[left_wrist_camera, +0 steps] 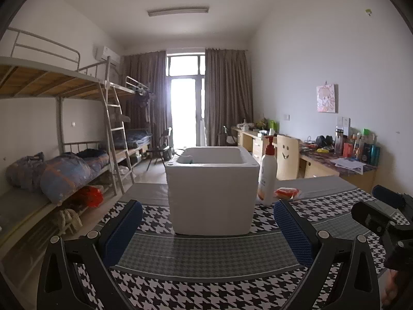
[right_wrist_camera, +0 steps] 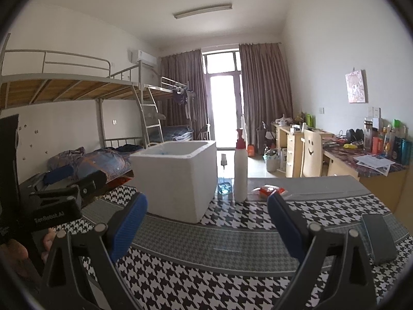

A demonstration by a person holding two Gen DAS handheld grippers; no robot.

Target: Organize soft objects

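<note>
A white foam box stands open-topped on the houndstooth cloth, straight ahead of the left gripper. That gripper's jaws are spread wide and hold nothing. Just right of the box stands a white pump bottle with a red top, and right of the bottle, a little farther back, lies an orange soft packet flat on the cloth.

In the right wrist view the right gripper is also wide open and empty, with the box far left of it, the bottle ahead and the packet just beyond its right finger. A small clear spray bottle stands between box and bottle. A dark phone lies near right on the cloth.
</note>
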